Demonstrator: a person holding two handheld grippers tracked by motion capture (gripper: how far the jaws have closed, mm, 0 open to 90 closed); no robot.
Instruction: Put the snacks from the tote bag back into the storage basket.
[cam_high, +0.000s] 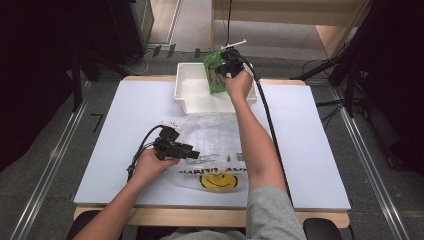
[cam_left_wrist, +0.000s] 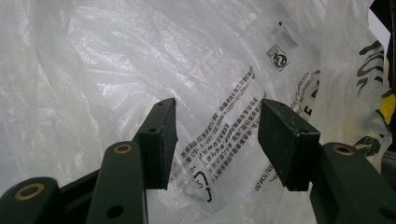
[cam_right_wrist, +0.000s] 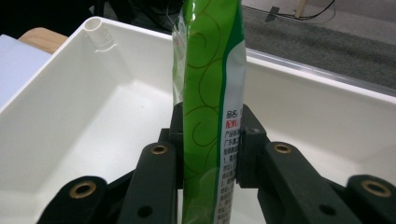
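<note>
A green snack packet (cam_high: 215, 72) hangs upright over the white bin (cam_high: 187, 95) at the table's far side, and my right gripper (cam_high: 227, 67) is shut on it. In the right gripper view the packet (cam_right_wrist: 212, 93) stands squeezed between the two black jaws, above the bin's floor (cam_right_wrist: 93, 130). A crumpled clear plastic bag (cam_high: 215, 145) with black print and a yellow smiley lies at the table's middle. My left gripper (cam_high: 192, 152) rests at the bag's left side. Its jaws stand open over the printed plastic (cam_left_wrist: 224, 126), with nothing pinched between the pads.
The table top (cam_high: 310, 150) is covered in pale sheet. The bin's near rim (cam_high: 207, 111) touches the bag's far edge. Cables (cam_high: 270, 125) trail from both grippers across the table. Dark stands and floor cables surround the table.
</note>
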